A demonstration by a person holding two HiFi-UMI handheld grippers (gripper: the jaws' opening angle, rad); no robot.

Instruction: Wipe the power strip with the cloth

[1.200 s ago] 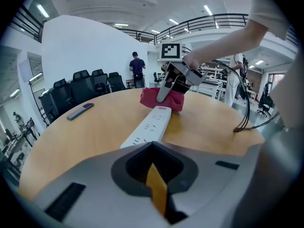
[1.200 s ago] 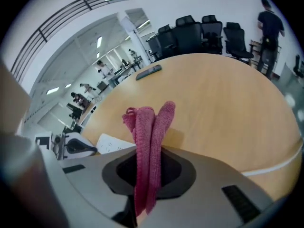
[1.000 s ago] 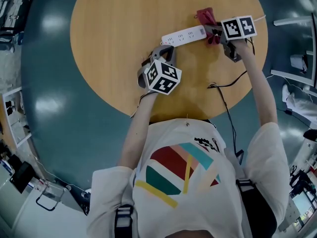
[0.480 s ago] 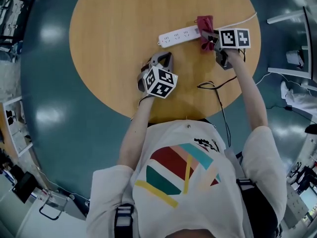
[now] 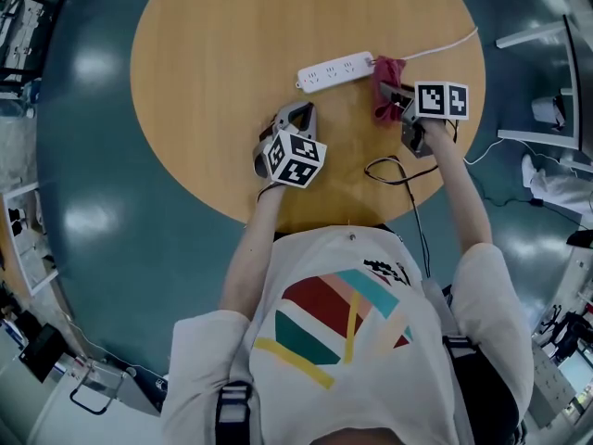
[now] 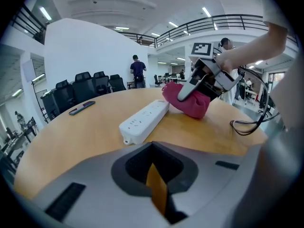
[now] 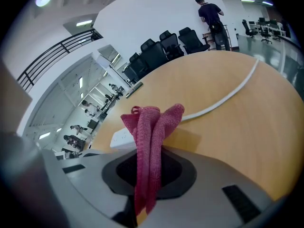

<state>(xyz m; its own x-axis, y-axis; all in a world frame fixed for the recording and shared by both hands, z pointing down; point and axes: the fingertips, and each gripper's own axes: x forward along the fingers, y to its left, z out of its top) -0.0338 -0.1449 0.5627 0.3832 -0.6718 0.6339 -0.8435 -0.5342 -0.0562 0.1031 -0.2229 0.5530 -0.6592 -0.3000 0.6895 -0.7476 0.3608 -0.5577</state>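
The white power strip (image 5: 335,70) lies on the round wooden table (image 5: 204,82), its white cord (image 5: 447,44) running off to the right. My right gripper (image 5: 391,95) is shut on the red cloth (image 5: 386,85), which hangs bunched just off the strip's right end. In the right gripper view the cloth (image 7: 149,137) stands folded between the jaws, with the strip (image 7: 121,137) partly hidden behind it. My left gripper (image 5: 295,115) sits shut and empty on the near side of the strip (image 6: 142,120), a short way from it. In the left gripper view the right gripper (image 6: 186,93) shows with the cloth (image 6: 194,104).
A dark flat device (image 6: 81,108) lies near the table's far edge. A black cable (image 5: 397,171) loops on the table by my right forearm. Office chairs (image 6: 83,85) and a standing person (image 6: 137,71) are well beyond the table.
My right gripper has drawn the cloth off the strip's right end, to the right and nearer to me, and has rolled. The left gripper has stayed where it was.
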